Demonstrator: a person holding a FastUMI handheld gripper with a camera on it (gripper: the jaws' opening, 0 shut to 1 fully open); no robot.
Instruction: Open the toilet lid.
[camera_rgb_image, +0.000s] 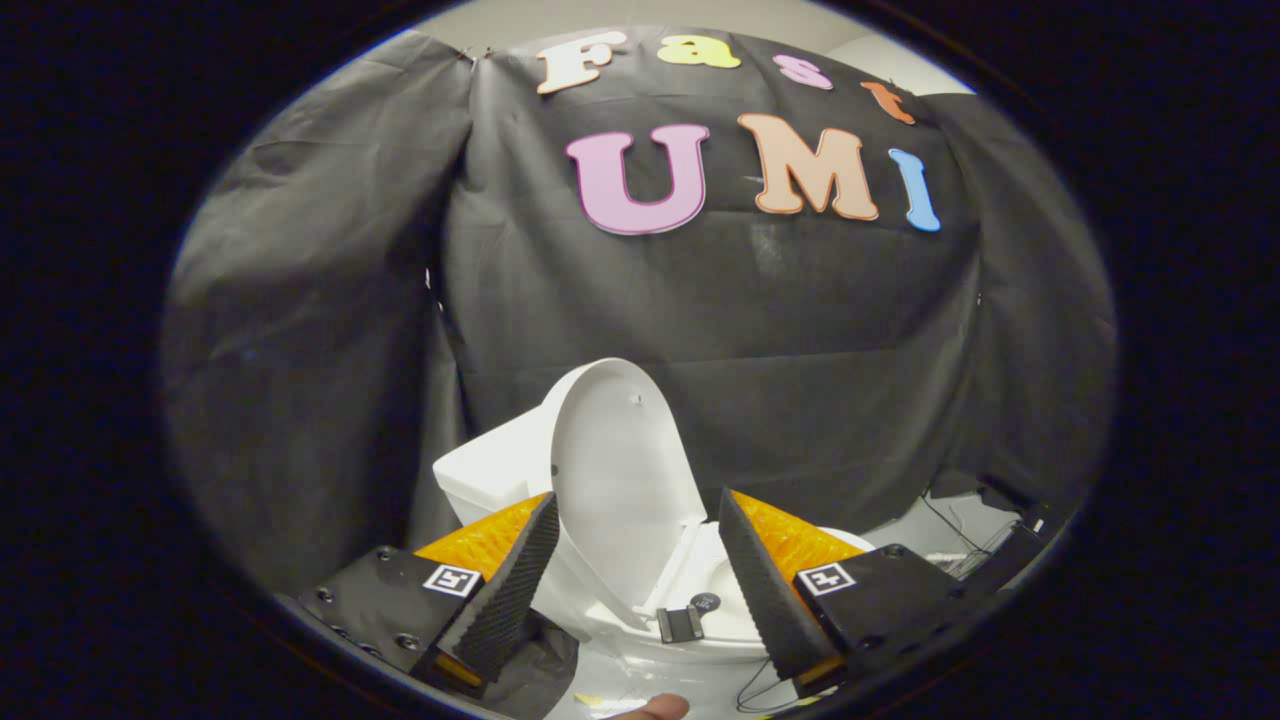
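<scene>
Ribbed black fingers (510, 590) of the gripper (635, 575) stand wide apart, holding nothing. Between and just beyond them the toilet lid (620, 480) stands raised against the tank (490, 470), likely already opened, so no grip seems needed.

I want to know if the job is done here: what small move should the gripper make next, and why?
Probably just ease the gripper straight back. The toilet lid already stands raised near the tank, the seat is exposed, and the open fingers press on nothing, so no further push seems needed.
</scene>
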